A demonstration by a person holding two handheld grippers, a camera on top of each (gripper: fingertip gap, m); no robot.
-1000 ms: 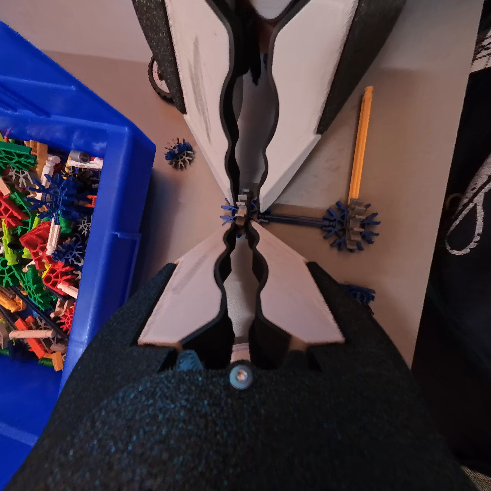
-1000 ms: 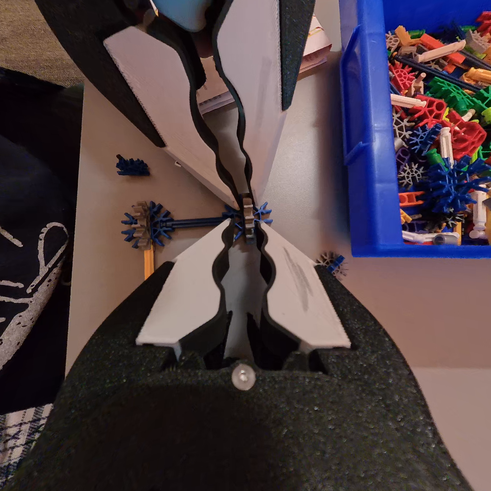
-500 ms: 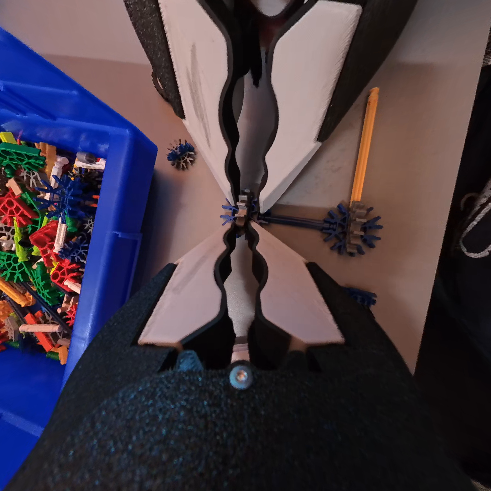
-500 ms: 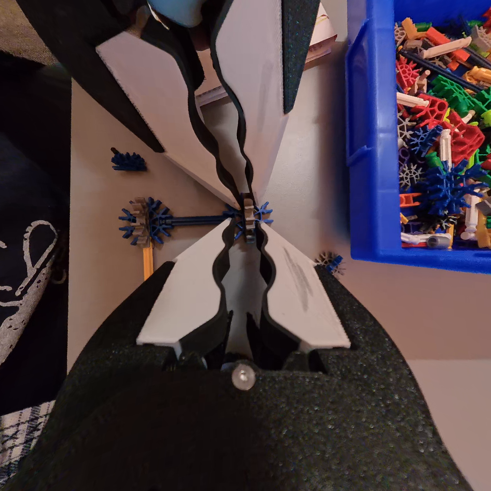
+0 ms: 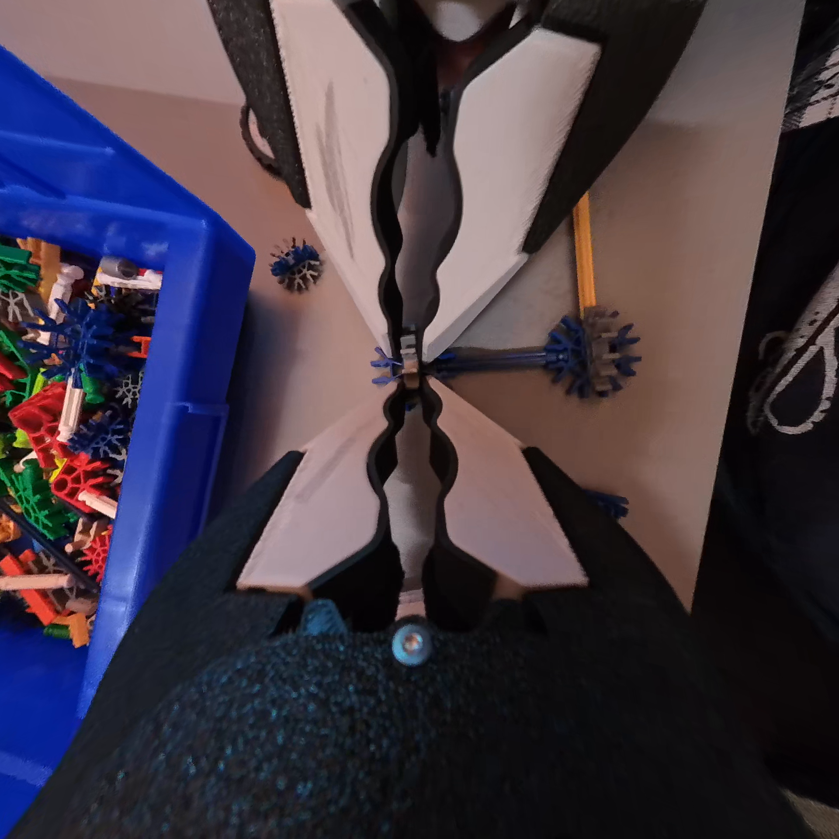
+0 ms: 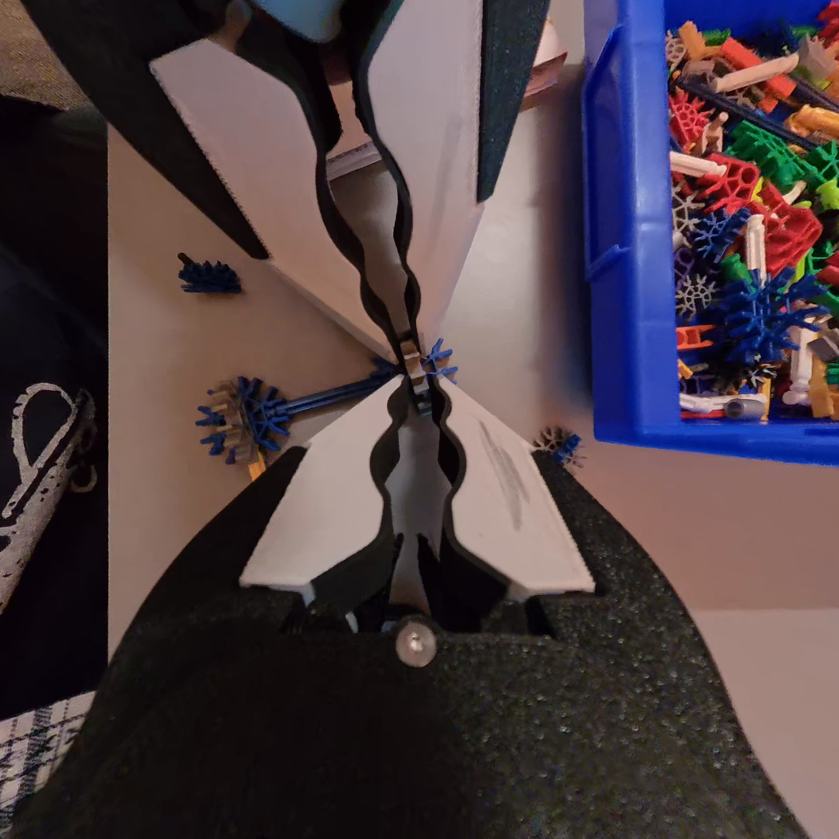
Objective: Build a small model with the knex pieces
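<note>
1. My left claw [image 5: 411, 386] is pinched tight on the grey gear [image 5: 410, 350] from below.
2. My right claw [image 6: 417, 386] is clamped on the same gear from the opposite side, tips meeting.
3. A blue rod [image 5: 492, 358] runs from it to a second hub [image 5: 592, 356] with a yellow rod [image 5: 582, 259].
4. The blue bin [image 5: 190, 408] of parts sits on the counter [image 5: 635, 454] nearby.

Yellow rod [image 5: 582, 254]: upper end hidden behind right gripper [image 5: 411, 347] at upper right. Black ring [image 5: 255, 140] mostly covered, upper left. Blue bin [image 5: 199, 363] cut by left frame edge. Blue connector [image 5: 610, 504] half behind left gripper [image 5: 411, 390]. Grey gear [image 6: 412, 363] mostly buried between fingertips, centre frame.
</note>
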